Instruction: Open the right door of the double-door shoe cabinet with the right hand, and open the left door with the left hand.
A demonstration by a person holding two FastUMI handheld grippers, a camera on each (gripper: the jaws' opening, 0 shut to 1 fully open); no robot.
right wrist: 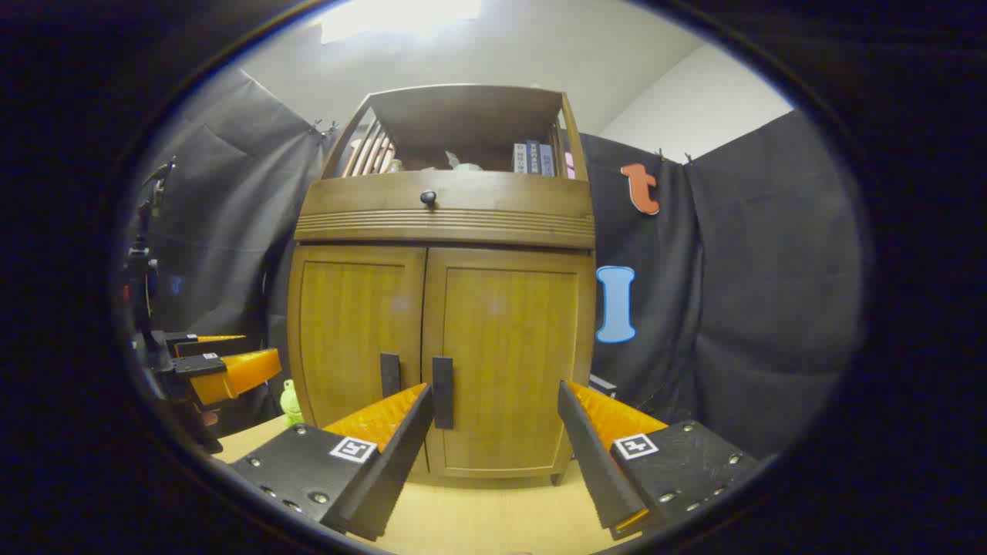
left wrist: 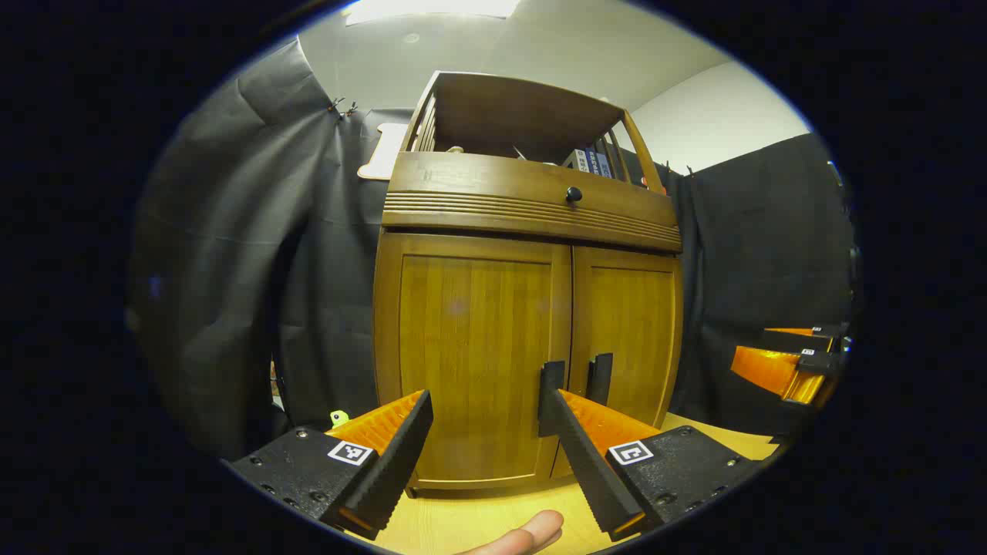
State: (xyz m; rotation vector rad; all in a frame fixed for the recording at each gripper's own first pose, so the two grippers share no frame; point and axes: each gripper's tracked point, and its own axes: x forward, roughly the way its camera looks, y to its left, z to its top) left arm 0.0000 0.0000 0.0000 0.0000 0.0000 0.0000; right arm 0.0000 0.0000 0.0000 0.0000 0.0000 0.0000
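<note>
Shoe cabinet (right wrist: 439, 324): both doors closed. Right gripper (right wrist: 493, 432) apart, facing right door handle (right wrist: 442, 391); left gripper (left wrist: 484, 432) apart. Advice: centre handle between fingers, clamp, pull outward.

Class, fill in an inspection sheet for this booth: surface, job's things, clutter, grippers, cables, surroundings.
Surface: light wooden tabletop under the cabinet.
Job's things: shoe cabinet; left door and right door both closed, dark handles at the centre seam.
Clutter: small green toy beside the cabinet; books on the top shelf.
Grippers: left gripper and right gripper open, short of the doors.
Cables: nothing seen.
Surroundings: black cloth wall, white ceiling.
</note>
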